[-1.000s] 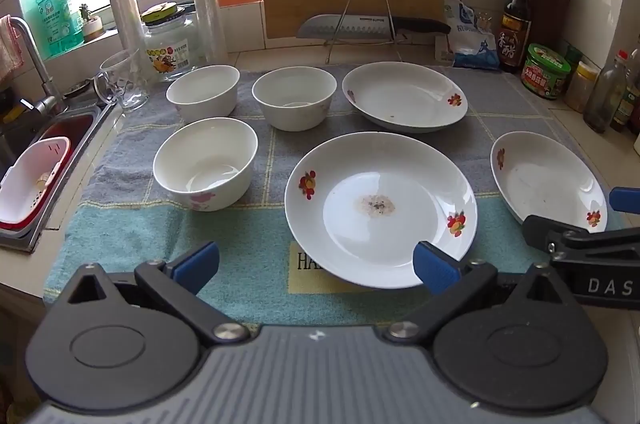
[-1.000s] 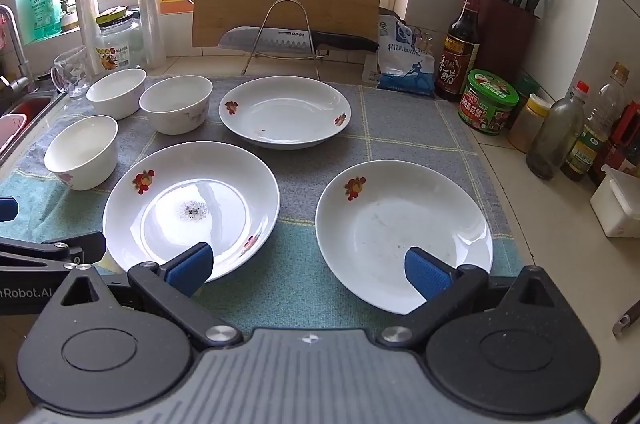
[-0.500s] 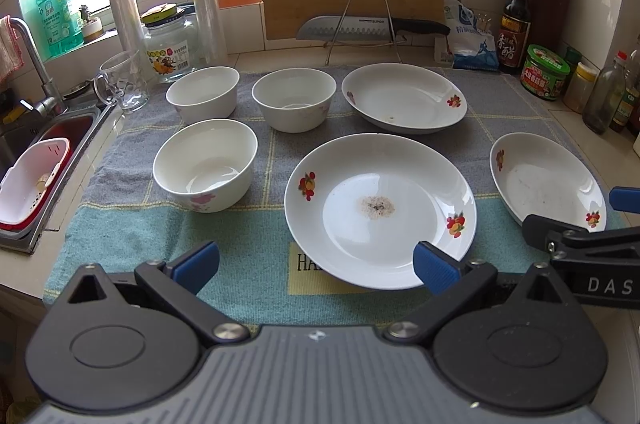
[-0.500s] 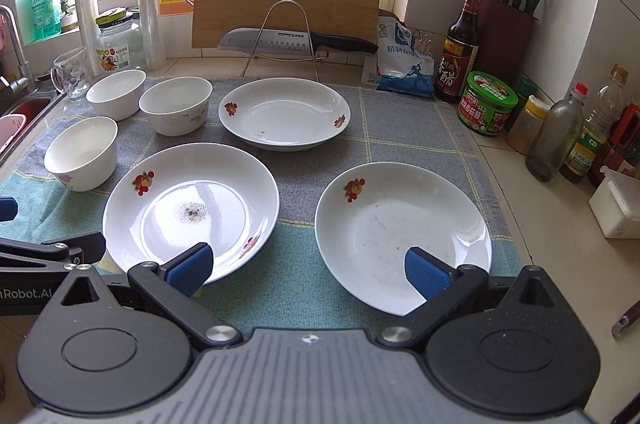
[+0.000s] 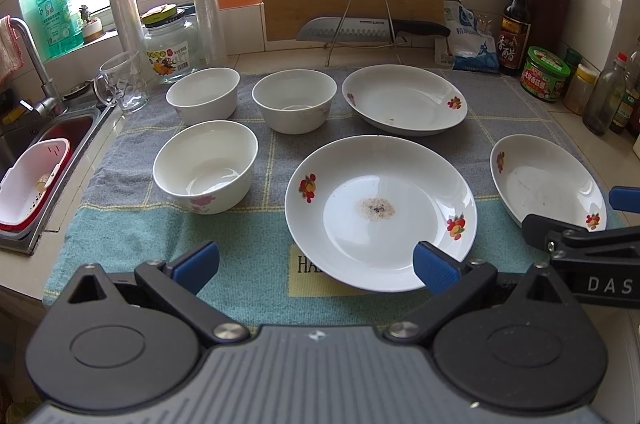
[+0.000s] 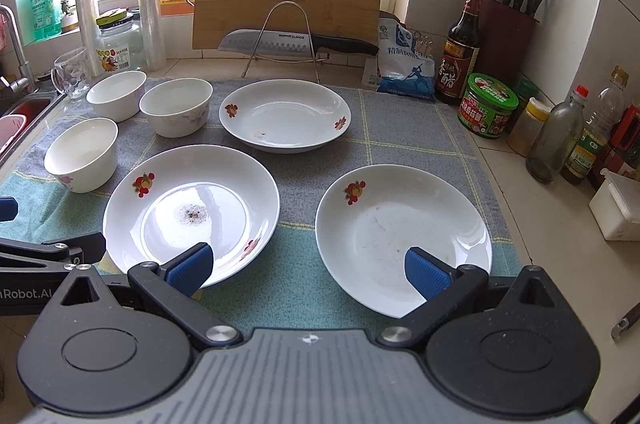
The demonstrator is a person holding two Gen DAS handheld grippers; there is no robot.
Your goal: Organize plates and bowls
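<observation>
1. Three plates and three bowls sit upright and apart on the towel [image 5: 120, 224] covering the counter; none are stacked.
2. Both grippers hang at the near edge with blue pads spread wide, gripping nothing: the left gripper [image 5: 316, 264] faces the middle plate [image 5: 380, 212], the right gripper [image 6: 308, 266] the gap between that plate and the right plate [image 6: 404, 236].
3. The left gripper's right pad overlaps the middle plate's near rim in its own view; whether it touches, I cannot tell. The same goes for the right gripper's right pad over the right plate.
4. Each gripper's body hides the towel's near strip; lettering on a yellow patch there is cut off.
5. From the left view the right plate runs behind the other gripper's finger at the frame edge.
6. The far plate [image 5: 404, 100] lies behind the middle plate, near the knife rack [image 5: 364, 20].
7. The bowls cluster on the left: near bowl [image 5: 206, 166], far-left bowl [image 5: 203, 96], far-middle bowl [image 5: 294, 100]. All open upward.
8. The middle plate carries a greyish speckled smear at its centre; the right plate looks faintly smudged.
9. The sink [image 5: 24, 144] is cut off at the left.
</observation>
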